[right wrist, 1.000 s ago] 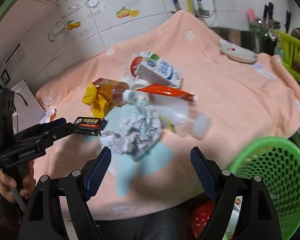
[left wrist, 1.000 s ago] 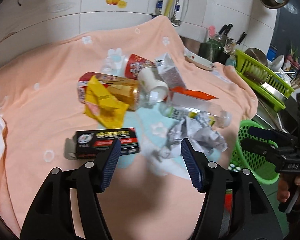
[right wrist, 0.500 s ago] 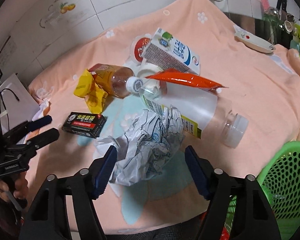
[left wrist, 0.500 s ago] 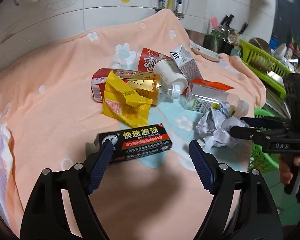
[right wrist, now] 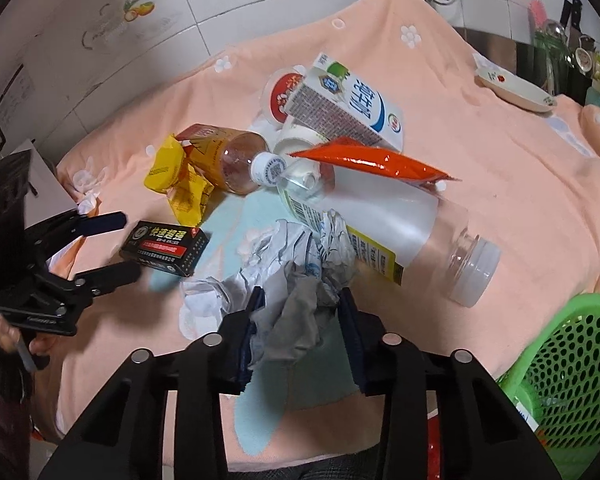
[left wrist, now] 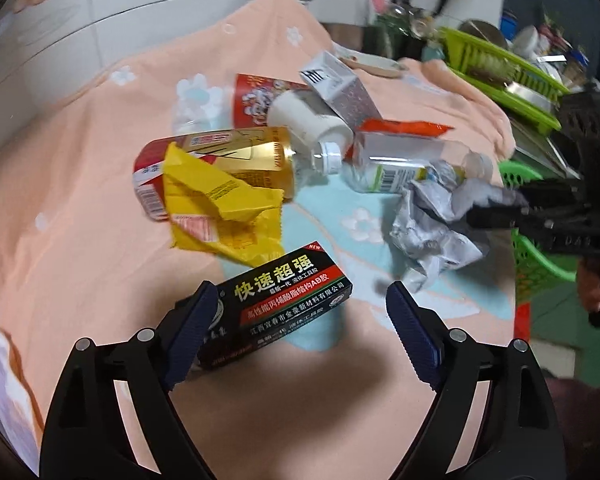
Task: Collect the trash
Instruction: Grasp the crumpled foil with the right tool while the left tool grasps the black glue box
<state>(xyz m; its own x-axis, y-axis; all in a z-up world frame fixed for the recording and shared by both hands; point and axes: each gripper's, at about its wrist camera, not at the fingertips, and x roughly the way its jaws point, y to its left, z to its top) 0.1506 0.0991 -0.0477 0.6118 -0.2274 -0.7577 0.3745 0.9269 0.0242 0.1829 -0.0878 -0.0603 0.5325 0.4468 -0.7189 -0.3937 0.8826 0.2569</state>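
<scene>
Left gripper (left wrist: 300, 320): fingers spread wide, pointing forward and slightly down, nothing clamped between them. Right gripper (right wrist: 302, 334): fingers drawn close together, pads pressing from both sides. In the right wrist view, the person's left hand (right wrist: 4, 334) wraps the left gripper's handle.

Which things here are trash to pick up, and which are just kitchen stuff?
Trash: crumpled paper, black glue box, yellow wrapper, clear plastic bottle, milk carton, orange sachet.

Just there: green dish rack, white dish, peach towel.
</scene>
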